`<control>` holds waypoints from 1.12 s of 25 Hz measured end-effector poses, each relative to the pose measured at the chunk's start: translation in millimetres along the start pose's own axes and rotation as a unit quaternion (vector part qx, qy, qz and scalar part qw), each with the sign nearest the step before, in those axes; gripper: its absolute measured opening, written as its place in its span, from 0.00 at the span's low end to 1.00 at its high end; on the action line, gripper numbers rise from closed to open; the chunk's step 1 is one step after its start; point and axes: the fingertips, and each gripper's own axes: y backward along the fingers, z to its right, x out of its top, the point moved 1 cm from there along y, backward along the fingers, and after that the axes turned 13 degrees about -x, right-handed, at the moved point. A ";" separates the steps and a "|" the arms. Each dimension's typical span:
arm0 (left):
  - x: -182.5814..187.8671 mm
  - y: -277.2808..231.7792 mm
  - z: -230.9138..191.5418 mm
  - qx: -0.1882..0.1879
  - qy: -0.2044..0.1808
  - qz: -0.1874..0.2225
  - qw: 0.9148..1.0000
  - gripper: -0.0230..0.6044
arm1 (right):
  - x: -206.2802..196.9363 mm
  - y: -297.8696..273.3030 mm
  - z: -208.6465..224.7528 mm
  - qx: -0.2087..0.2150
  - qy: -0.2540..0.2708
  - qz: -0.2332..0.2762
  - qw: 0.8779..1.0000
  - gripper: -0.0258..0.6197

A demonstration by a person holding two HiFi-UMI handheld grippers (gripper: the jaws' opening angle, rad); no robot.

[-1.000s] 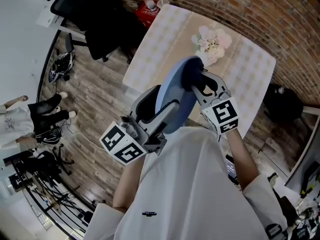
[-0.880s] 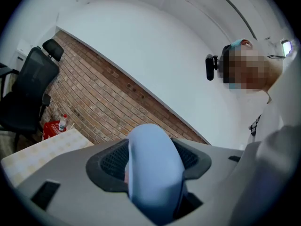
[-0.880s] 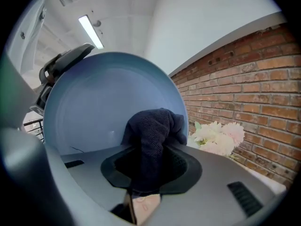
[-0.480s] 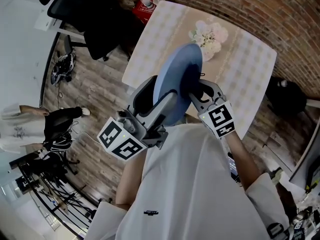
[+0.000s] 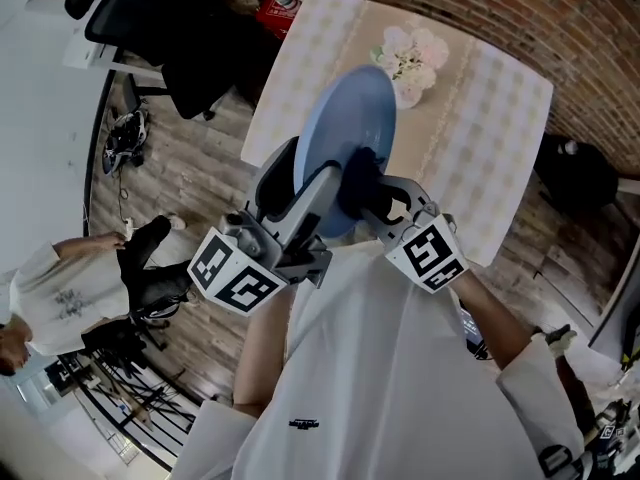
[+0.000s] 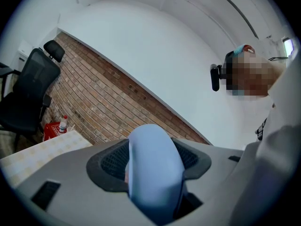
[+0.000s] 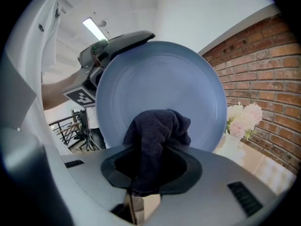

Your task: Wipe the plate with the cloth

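The wiping itself looks to be the step in hand. The person stands at the near side of the table (image 5: 480,148) and holds the blue plate (image 7: 160,84) up in the air on its edge, clear of the tabletop. The left gripper (image 5: 303,194) is clamped on the plate's lower left rim, one jaw on each face. In the left gripper view that rim sits squarely between the jaws.

The right gripper (image 5: 372,193) is closed on a bunched dark cloth (image 7: 157,131), pinching it well down in its jaws. The free wad pushes forward against the plate's face. Contact is low on the face, near the rim closest to the person; the rest of the face, up toward the far rim, shows bare blue.

Next, I'd say, the cloth needs to sweep upward and across that uncovered area, pressed flat enough to rub rather than skim. Since the plate hangs from a single rim hold, the left grip has to stay firm against that push, or the plate may twist. The flowers (image 5: 410,53) stand on the table just beyond the plate, so a wide stroke wants some care.
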 end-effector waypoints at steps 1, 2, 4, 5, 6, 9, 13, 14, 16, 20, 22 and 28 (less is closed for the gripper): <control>0.5 1.5 -0.7 0.001 0.000 0.001 1.000 0.48 | 2.4 1.0 -5.0 0.006 -0.002 0.003 1.000 0.23; 0.8 3.0 -1.4 0.001 0.000 0.001 1.000 0.48 | 5.1 1.8 -10.2 0.011 -0.001 0.005 1.000 0.23; 0.9 6.6 -3.3 0.004 0.000 0.002 1.000 0.48 | 11.5 3.6 -21.2 0.023 0.004 0.013 1.000 0.23; 0.8 8.7 -4.4 0.007 0.000 0.002 1.000 0.48 | 15.5 4.5 -26.8 0.030 0.006 0.017 0.999 0.23; 0.9 10.8 -5.7 0.010 0.000 0.003 1.000 0.48 | 20.1 5.4 -32.0 0.037 0.006 0.023 0.999 0.23; 0.8 17.2 -9.5 0.019 0.005 0.007 1.000 0.48 | 36.1 8.9 -45.2 0.055 0.005 0.044 0.997 0.23; -6.8 24.9 -16.7 0.029 0.020 0.005 0.999 0.48 | 51.5 12.0 -59.5 0.066 0.017 0.069 0.995 0.23; -8.4 26.7 -17.8 0.031 0.022 0.005 0.999 0.48 | 53.1 11.9 -61.6 0.066 0.020 0.073 0.995 0.23; -10.0 28.9 -18.8 0.031 0.025 0.006 0.999 0.48 | 55.3 11.7 -62.6 0.063 0.028 0.077 0.995 0.23; -10.9 29.1 -16.9 0.027 0.024 0.007 0.999 0.48 | 68.6 10.7 -54.8 0.029 0.043 0.096 0.994 0.23; -11.7 29.3 -16.4 0.023 0.025 0.006 0.999 0.48 | 78.4 9.1 -49.7 0.014 0.041 0.111 0.993 0.23; -15.5 31.8 -10.3 0.017 0.027 -0.001 0.999 0.48 | 93.7 9.4 -40.1 -0.011 0.040 0.126 0.991 0.23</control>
